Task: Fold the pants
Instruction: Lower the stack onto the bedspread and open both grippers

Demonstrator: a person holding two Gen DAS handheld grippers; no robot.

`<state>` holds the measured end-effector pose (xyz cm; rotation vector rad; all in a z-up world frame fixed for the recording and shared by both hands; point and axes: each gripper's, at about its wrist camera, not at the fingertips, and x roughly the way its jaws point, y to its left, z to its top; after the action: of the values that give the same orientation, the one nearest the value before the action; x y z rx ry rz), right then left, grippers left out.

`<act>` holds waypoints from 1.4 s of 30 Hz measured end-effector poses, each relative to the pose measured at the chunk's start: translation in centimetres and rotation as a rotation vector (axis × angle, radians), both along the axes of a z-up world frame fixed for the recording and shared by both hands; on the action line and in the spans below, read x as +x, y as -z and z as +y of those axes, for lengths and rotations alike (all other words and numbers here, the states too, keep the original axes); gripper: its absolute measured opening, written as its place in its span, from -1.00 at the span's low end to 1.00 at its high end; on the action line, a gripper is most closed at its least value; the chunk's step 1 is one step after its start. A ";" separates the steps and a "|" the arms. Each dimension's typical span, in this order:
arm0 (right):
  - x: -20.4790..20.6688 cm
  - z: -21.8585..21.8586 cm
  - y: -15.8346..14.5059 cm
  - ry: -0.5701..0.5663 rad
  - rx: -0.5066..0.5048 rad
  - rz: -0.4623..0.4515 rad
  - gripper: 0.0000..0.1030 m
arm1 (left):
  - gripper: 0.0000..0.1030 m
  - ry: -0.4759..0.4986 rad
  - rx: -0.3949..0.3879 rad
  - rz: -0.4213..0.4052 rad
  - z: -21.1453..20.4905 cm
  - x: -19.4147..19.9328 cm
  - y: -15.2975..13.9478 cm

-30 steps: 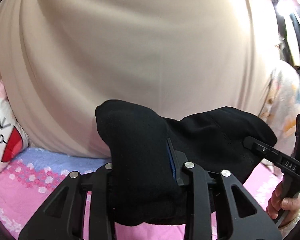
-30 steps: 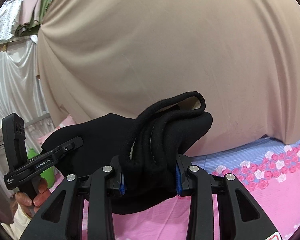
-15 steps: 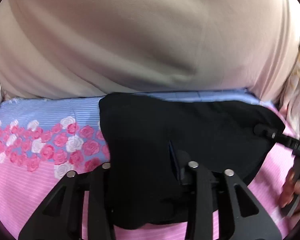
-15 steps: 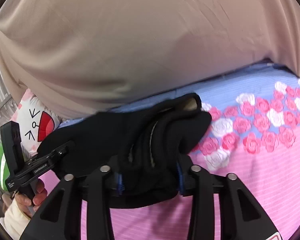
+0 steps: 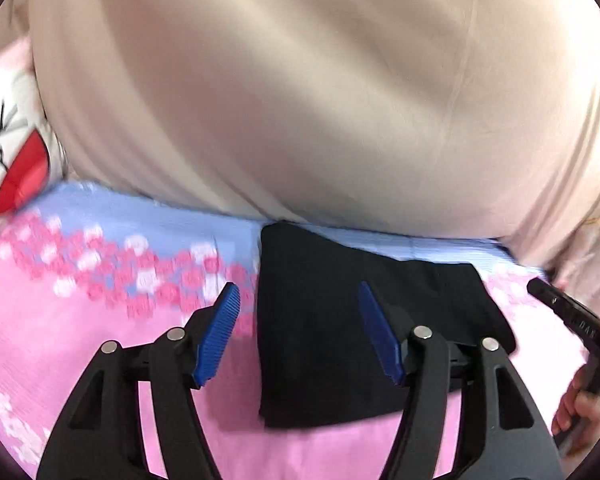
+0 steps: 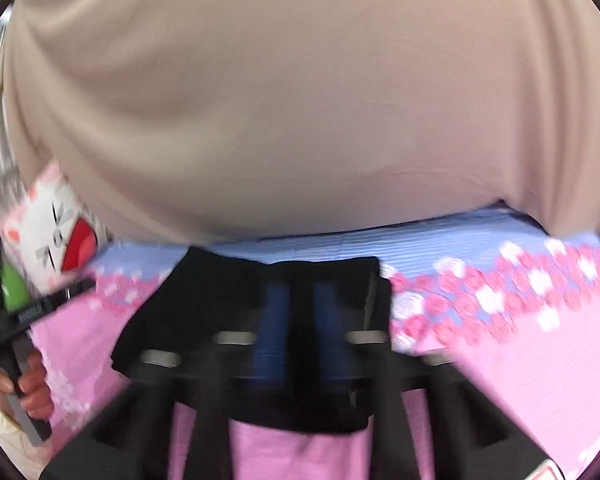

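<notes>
The black pants [image 5: 320, 360] lie folded into a compact rectangle on the pink bed sheet [image 5: 80, 328]. My left gripper [image 5: 296, 286] hovers just above their left half with its jaws opening. Its blue pads [image 5: 220, 320] stand wide apart and touch no cloth. In the blurred right wrist view the pants [image 6: 220, 300] lie flat under my right gripper [image 6: 300, 288]. That gripper's blue pads [image 6: 274, 320] stand close together, shut, and I see no cloth pinched between them. Each view shows the other gripper's handle at its edge, with a hand around it.
A large beige cloth [image 5: 300, 100] hangs just behind the pants and fills the upper view. A cat-face pillow [image 6: 56, 232] and something green [image 6: 14, 288] sit at the far left. The sheet has a blue strip and a band of roses [image 6: 500, 296].
Both grippers came down and set the folded pants on the sheet. The left jaws let go and spread wide. The right jaws released the bundle and closed together.
</notes>
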<state>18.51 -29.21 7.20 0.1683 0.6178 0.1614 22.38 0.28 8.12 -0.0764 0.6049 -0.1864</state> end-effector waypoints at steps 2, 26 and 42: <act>3.1 1.4 1.9 -0.027 -0.030 0.070 -1.00 | 0.23 -0.031 0.066 0.062 -2.2 2.5 1.7; 0.6 1.5 7.0 0.069 -0.133 0.249 -1.00 | 0.32 -0.040 0.214 0.232 -4.8 -0.6 6.5; -9.7 2.4 8.4 0.177 -0.032 0.213 -0.89 | 0.40 -0.081 0.237 0.222 -2.4 -8.0 7.7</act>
<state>8.83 -26.81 -1.19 0.2100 0.8132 -0.0384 14.41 -2.16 0.43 0.1093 0.8401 -0.0261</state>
